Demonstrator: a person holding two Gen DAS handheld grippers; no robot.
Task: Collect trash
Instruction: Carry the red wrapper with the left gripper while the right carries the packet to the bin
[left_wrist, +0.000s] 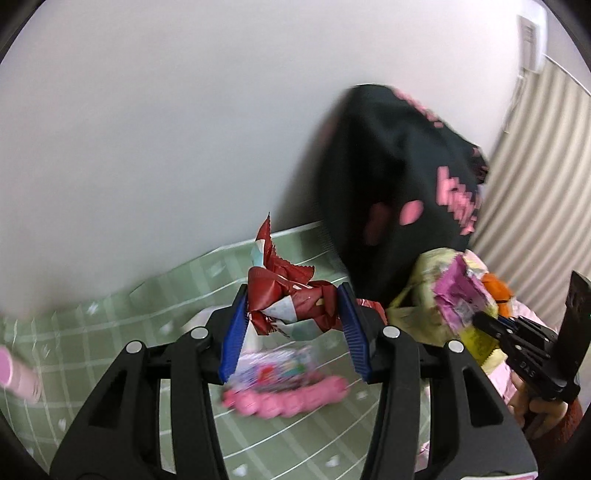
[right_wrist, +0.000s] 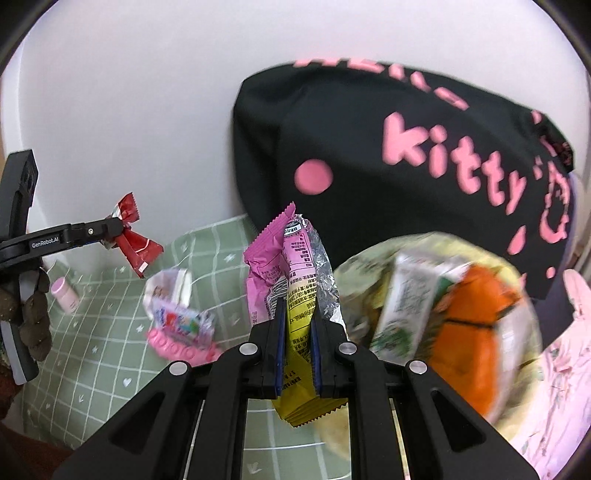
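Two wrappers are already up off the bed, one in each of your grippers, so the pick-up half looks done for these; dropping them off is what remains.

From the left wrist view, your left gripper (left_wrist: 291, 314) has its blue pads pressed on a crumpled red wrapper (left_wrist: 288, 295), held above the green checked cloth (left_wrist: 110, 332). Below it a small printed packet (left_wrist: 273, 365) lies on a pink beaded strip (left_wrist: 284, 398); by my reading that packet is trash yet to be collected. A pink bottle (left_wrist: 18, 373) lies at the left edge. On the right, a black bag with pink lettering (left_wrist: 399, 177) leans against the wall.

From the right wrist view, your right gripper (right_wrist: 297, 325) is clamped tight on a pink and yellow wrapper (right_wrist: 291, 280), which stands up out of the jaws. Just to the right sits a pale bowl-like container (right_wrist: 354, 273) holding a carton (right_wrist: 410, 295) and something orange (right_wrist: 476, 332); likely the collecting spot, though I cannot be sure. The black bag looms close behind it, so keep your approach clear of it.
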